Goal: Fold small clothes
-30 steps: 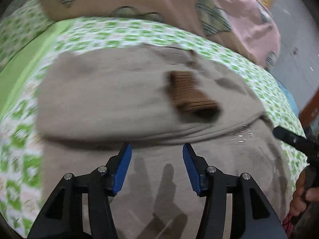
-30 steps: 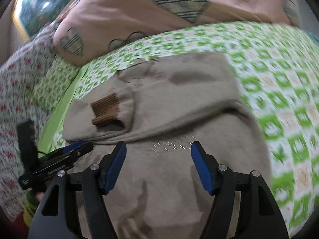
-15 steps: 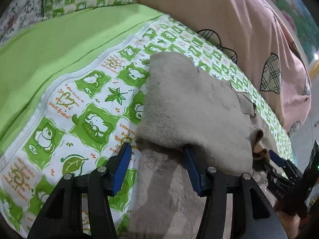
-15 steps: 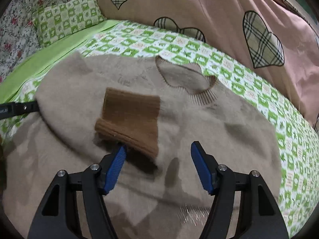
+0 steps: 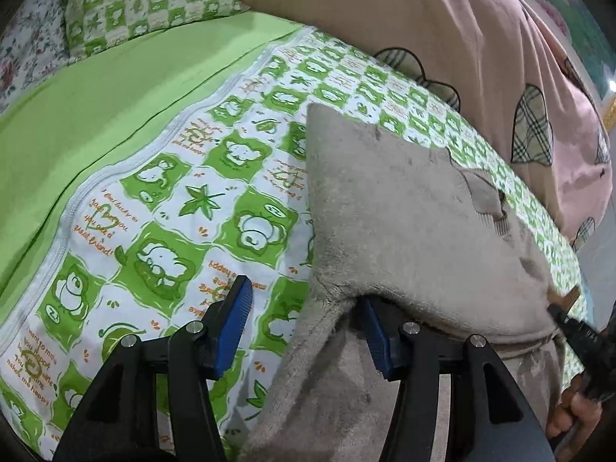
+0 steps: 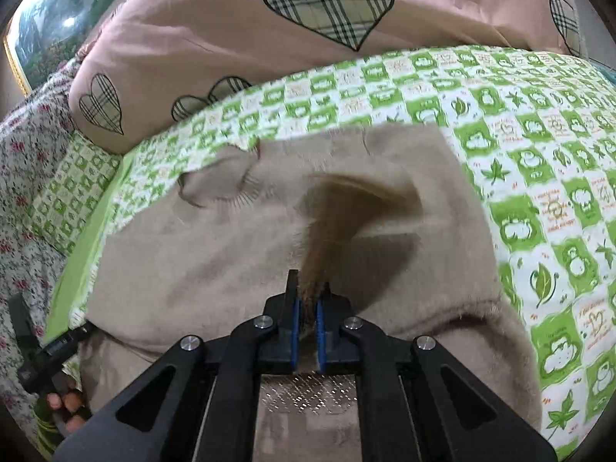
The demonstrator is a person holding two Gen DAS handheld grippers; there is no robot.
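Right gripper [image 6: 307,310] has just been closing, and its blue pads are now pinched tight on the brown ribbed cuff [image 6: 346,211] of the beige sweater [image 6: 231,254]; the cuff runs up and away from the jaws, blurred, with its shadow on the knit just behind it. Left gripper [image 5: 304,327] stands about half open and holds nothing: its right pad is tucked under the folded edge of the sweater [image 5: 404,223], while its left pad sits over bare green-checked bedsheet [image 5: 161,208].

From the right tongs, the sweater body spreads ahead and to both sides, neckline [image 6: 219,188] ahead and to the left, and the sleeve's long axis leads straight forward from the jaws. That line is probably what the next move depends on: the sleeve likely has to be carried across the body and laid flat. The right hand is plainly the nearer one for that; the left gripper [image 6: 57,346] waits at the garment's far left edge, well apart from the cuff.

Beyond the sweater lies a pink duvet with plaid hearts [image 6: 327,4], clear of the fold path. Plain green sheet [image 5: 115,88] and a checked pillow [image 5: 146,0] lie ahead-left of the left tongs. Nothing stands between the cuff and the sweater's middle.
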